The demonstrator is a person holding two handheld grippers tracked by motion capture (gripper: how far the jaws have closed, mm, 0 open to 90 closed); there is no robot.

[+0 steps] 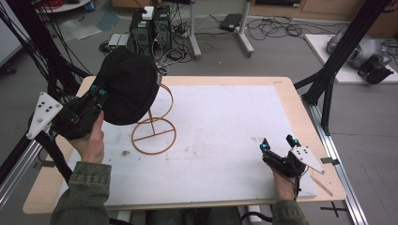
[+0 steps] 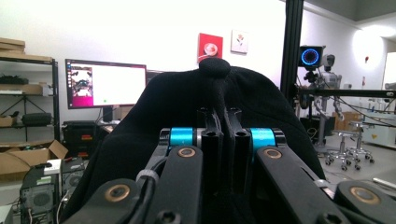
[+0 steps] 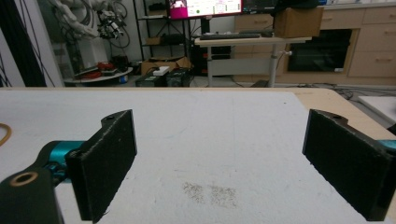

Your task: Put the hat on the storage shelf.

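A: Where is the black hat (image 1: 129, 89)?

B: At the far left of the table (image 1: 225, 122), held up in the air. The left claw (image 1: 99, 93) is clamped on its edge, and the hat hangs just over the top of the wire stand (image 1: 155, 129), hiding the stand's upper ring in the high view.

A: Does the left gripper view add anything?

B: It shows the grip up close: the two black jaws stand pressed together with a fold of hat fabric between them, and the hat's crown, with its top button (image 2: 214, 66), rises right behind them. The stand is out of sight there; a monitor (image 2: 106, 84) on the back wall shows instead.

A: And the right claw (image 1: 278, 143)?

B: It rests at the near right of the table, jaws spread wide and holding nothing. The right gripper view looks between its two pads (image 3: 109, 158) across bare white table, with a thin curve of the stand's base ring (image 3: 4, 133) at the left edge.
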